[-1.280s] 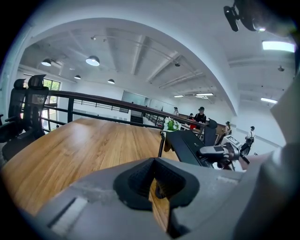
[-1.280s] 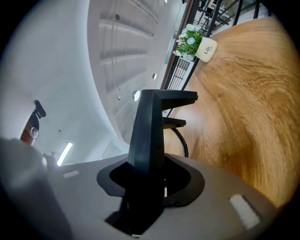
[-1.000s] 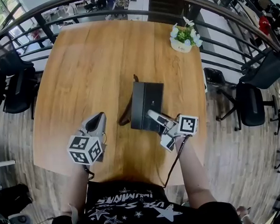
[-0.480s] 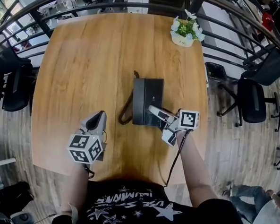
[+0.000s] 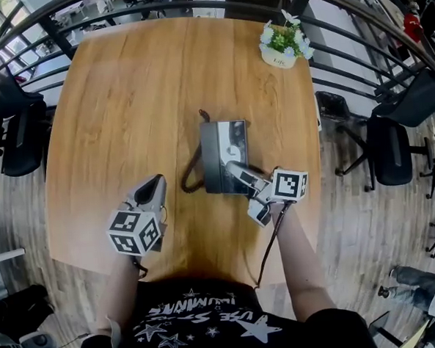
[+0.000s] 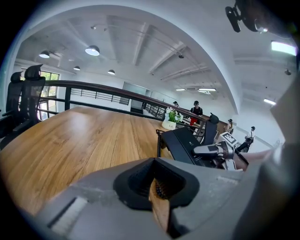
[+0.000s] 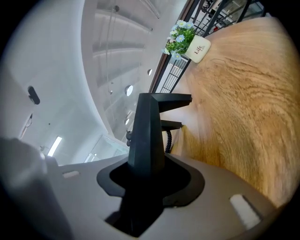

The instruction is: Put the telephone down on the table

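Nearly there, not finished. Telephone (image 5: 223,153) at mid table (image 5: 125,102), black, pinched by its near edge in right gripper (image 5: 236,173); jaws clamped on the slab, seen edge-on in the right gripper view. Looks tipped, near edge up, far edge and coiled cord (image 5: 191,180) low by the wood; touching or not, cannot tell. Left gripper (image 5: 152,188) apart at the near left, jaws almost together, nothing between. Left to do, probably: lower flat, let go, pull back. Flower pot (image 5: 282,49) at far right corner, well clear.
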Demonstrator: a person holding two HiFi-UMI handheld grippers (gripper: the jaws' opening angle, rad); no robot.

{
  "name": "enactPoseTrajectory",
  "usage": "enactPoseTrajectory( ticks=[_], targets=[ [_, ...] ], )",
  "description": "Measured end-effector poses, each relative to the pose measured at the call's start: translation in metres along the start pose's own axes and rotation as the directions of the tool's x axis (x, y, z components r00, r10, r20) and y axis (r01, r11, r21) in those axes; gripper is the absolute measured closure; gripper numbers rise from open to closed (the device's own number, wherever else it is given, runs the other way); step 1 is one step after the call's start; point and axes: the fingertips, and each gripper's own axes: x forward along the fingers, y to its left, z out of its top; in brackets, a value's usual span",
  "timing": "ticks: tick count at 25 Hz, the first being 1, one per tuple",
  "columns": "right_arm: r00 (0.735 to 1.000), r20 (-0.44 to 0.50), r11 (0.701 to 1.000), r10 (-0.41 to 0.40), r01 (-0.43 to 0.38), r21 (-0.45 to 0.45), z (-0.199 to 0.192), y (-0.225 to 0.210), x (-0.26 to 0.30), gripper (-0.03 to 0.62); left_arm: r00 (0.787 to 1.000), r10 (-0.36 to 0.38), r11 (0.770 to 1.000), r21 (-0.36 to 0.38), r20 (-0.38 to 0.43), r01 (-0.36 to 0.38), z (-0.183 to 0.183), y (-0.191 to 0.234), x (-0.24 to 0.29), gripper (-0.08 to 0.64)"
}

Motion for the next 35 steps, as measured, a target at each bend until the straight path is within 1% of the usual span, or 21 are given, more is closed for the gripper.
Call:
enactPoseTrajectory(
  ticks=[3, 4, 7, 13, 16, 19, 24, 26, 30, 33, 35],
  targets=[
    [0.997, 0.005, 0.997, -0.071, 0.071, -0.028, -0.003, -0.005, -0.001, 0.429, 1.000, -0.007, 1.000, 0.001, -0.002, 0.007, -0.002, -0.003, 0.000, 0.558],
    [0.997, 0.004, 0.996, -0.083, 0.083, -0.041, -0.004, -0.006, -0.001, 0.428, 1.000, -0.008, 1.000, 0.000, -0.003, 0.008, -0.003, -0.003, 0.000, 0.558],
    [0.996, 0.009, 0.995, -0.084, 0.084, -0.051, -0.005, -0.003, 0.003, 0.426, 1.000, -0.009, 1.000, 0.001, -0.005, 0.009, -0.005, -0.004, 0.000, 0.558],
    [0.987, 0.017, 0.982, -0.162, 0.163, -0.100, -0.006, -0.007, 0.000, 0.426, 1.000, -0.013, 1.000, 0.007, -0.004, 0.013, -0.006, -0.009, -0.005, 0.558],
    [0.973, 0.011, 0.962, -0.230, 0.230, -0.149, -0.006, -0.012, -0.002, 0.420, 1.000, -0.012, 1.000, 0.015, -0.008, 0.012, -0.006, -0.009, -0.009, 0.558],
    [0.965, 0.011, 0.951, -0.262, 0.260, -0.167, -0.006, -0.013, -0.002, 0.403, 1.000, -0.006, 1.000, 0.020, -0.009, 0.007, -0.007, -0.007, -0.013, 0.558],
    [0.939, 0.019, 0.915, -0.343, 0.339, -0.217, -0.004, -0.023, -0.010, 0.359, 1.000, -0.002, 1.000, 0.021, -0.006, 0.002, -0.008, -0.007, -0.016, 0.558],
    [0.929, 0.020, 0.904, -0.369, 0.364, -0.225, -0.004, -0.028, -0.015, 0.339, 1.000, -0.003, 1.000, 0.021, -0.004, 0.003, -0.009, -0.009, -0.017, 0.558],
    [0.919, 0.023, 0.896, -0.393, 0.388, -0.217, -0.003, -0.033, -0.020, 0.322, 1.000, -0.010, 1.000, 0.023, -0.002, 0.010, -0.008, -0.013, -0.019, 0.558],
    [0.896, 0.035, 0.864, -0.442, 0.436, -0.253, 0.000, -0.040, -0.027, 0.299, 1.000, -0.016, 1.000, 0.025, -0.001, 0.016, -0.007, -0.014, -0.020, 0.558],
    [0.888, 0.039, 0.848, -0.459, 0.451, -0.278, 0.000, -0.042, -0.031, 0.304, 1.000, -0.019, 0.999, 0.025, -0.001, 0.019, -0.007, -0.015, -0.020, 0.558]
  ],
)
